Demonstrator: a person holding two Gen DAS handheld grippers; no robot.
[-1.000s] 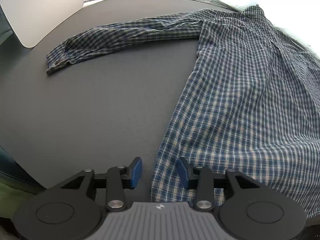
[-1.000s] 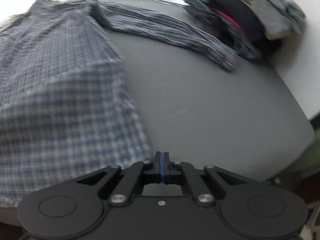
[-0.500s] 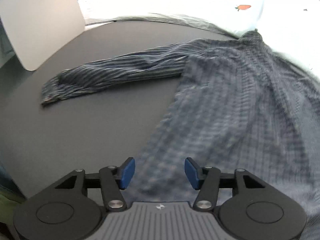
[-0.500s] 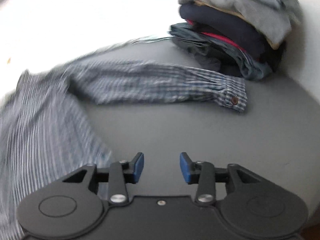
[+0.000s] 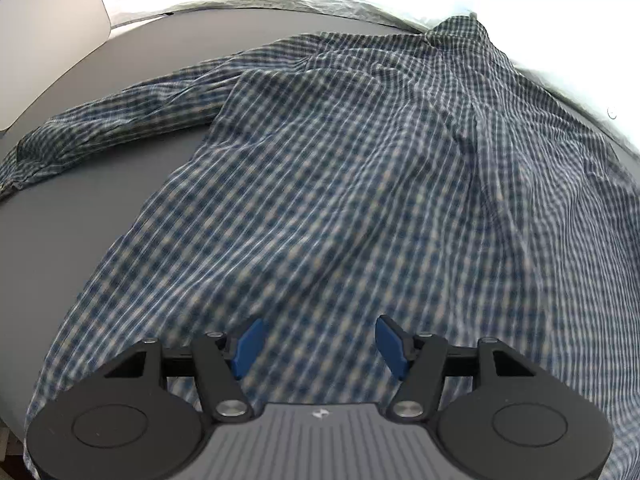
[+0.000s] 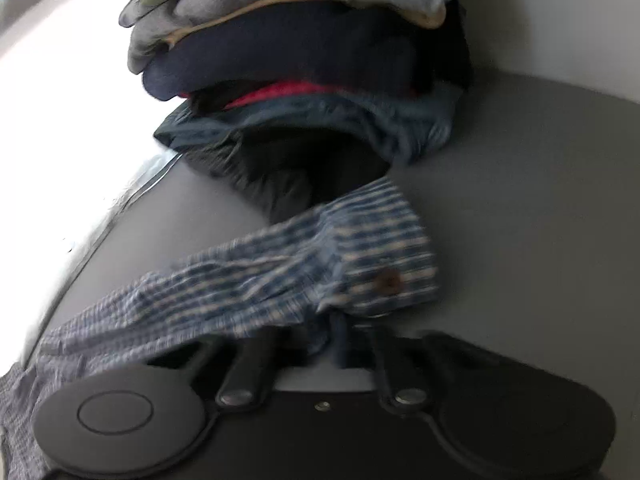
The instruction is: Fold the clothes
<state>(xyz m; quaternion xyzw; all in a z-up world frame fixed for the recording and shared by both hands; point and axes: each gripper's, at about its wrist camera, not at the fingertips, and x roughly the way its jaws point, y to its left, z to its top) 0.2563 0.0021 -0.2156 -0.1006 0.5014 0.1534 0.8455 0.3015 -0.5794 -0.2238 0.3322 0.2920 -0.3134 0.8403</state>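
a: locate garment.
b: checked shirt (image 5: 360,184) spread flat on grey tabletop (image 5: 80,216), collar far, hem near. body directly under left claw (image 5: 316,344).

a: left claw state?
b: wide, jaws just been opening, fabric beneath the blue pads (image 5: 248,346) but not pinched.

a: right claw (image 6: 340,332) state?
b: just closed down narrow, apparently pinching the sleeve cuff (image 6: 384,264) near its button; blurred, pads hidden by cloth.

a: governing relation?
b: sleeve's long axis running from cuff at right claw leftward toward shirt body; folded stack (image 6: 304,60) just beyond cuff. right claw nearer; probable next move: carry cuff across onto body.
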